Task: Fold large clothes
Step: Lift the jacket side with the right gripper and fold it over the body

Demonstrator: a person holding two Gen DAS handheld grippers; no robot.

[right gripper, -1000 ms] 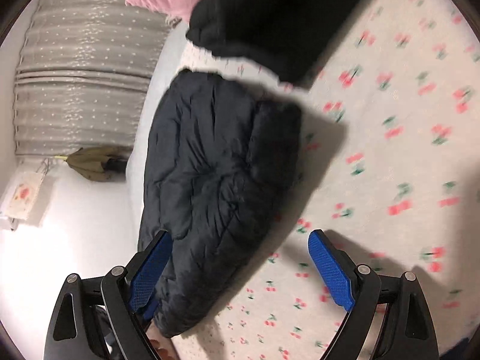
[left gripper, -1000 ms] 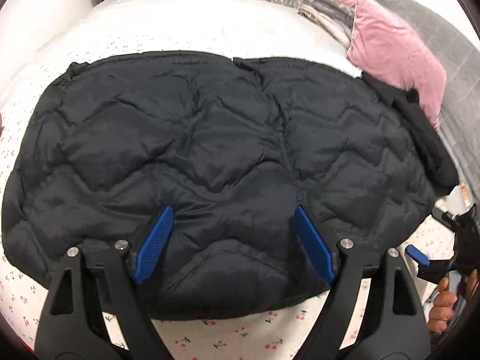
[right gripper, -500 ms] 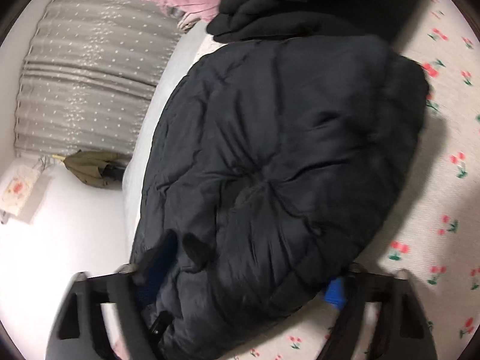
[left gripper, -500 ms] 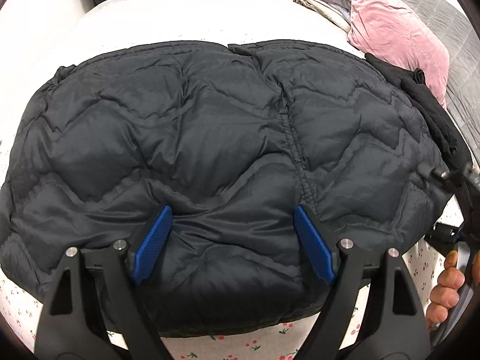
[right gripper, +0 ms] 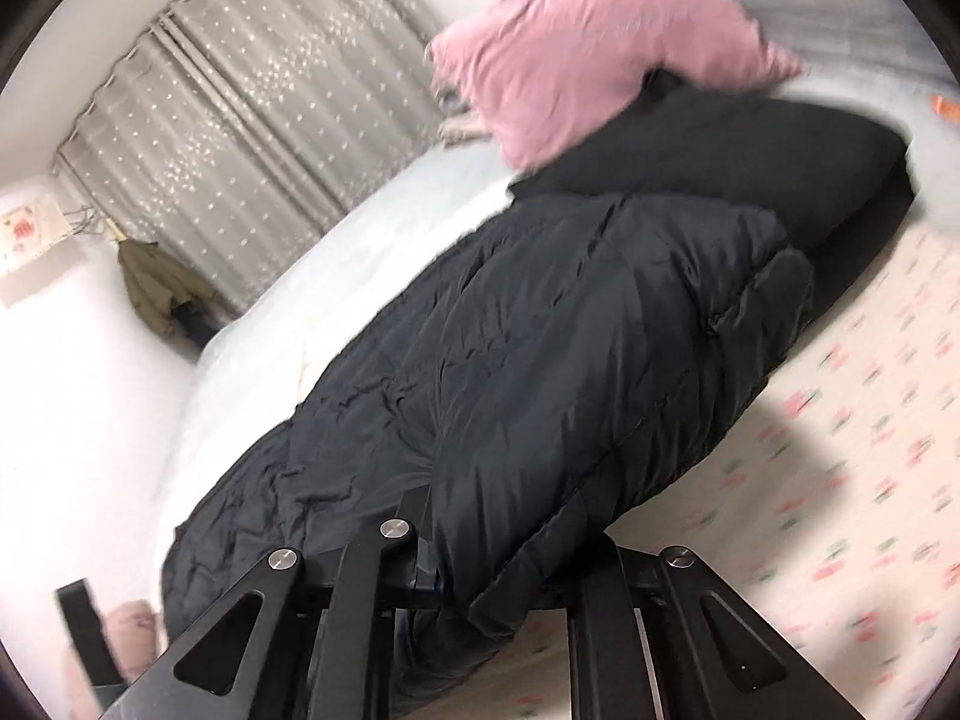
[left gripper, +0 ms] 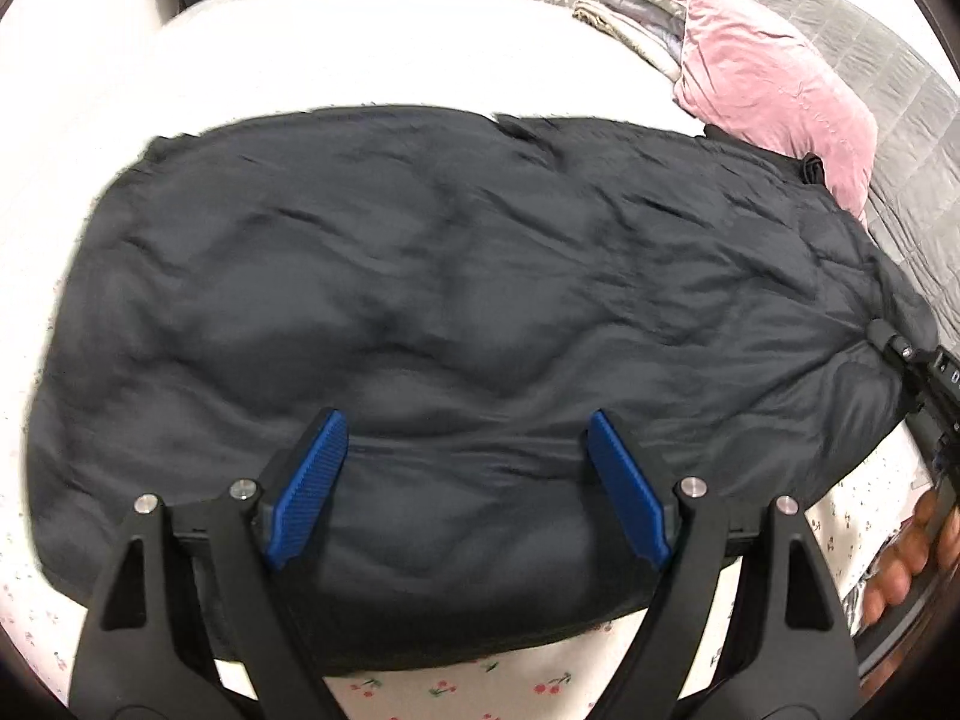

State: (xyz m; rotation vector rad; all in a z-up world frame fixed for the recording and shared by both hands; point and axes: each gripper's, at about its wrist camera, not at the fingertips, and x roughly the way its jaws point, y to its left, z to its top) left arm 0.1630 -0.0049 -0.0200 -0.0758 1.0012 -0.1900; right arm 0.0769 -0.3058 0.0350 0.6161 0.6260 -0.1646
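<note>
You are working over a bed (left gripper: 372, 36) with a white cover and a cherry-print sheet (right gripper: 852, 480) at the near edge, grey curtains (right gripper: 240, 120) behind and a pink pillow (left gripper: 774, 72) at the head end. The black puffer jacket (left gripper: 420, 300) lies spread across the sheet, its long axis running side to side in front of you, from the bare white cover on your left to the pillow and a dark folded garment (right gripper: 720, 150) on your right.

Your left gripper (left gripper: 465, 480) hangs over the near hem around the jacket's middle, its blue fingers (left gripper: 309, 483) standing wide apart with fabric below them but nothing pinched. Your right gripper (right gripper: 429, 570) is at the jacket's right-hand end; its jaws are closing, and the padded edge is bunched between them, pulled up off the sheet.

So the relation that counts is this: the jacket stretches away to the left from your right gripper, along its long axis. A fold probably means carrying that right end across towards the left, while your left gripper, nearer the middle, could pin the fold line.
</note>
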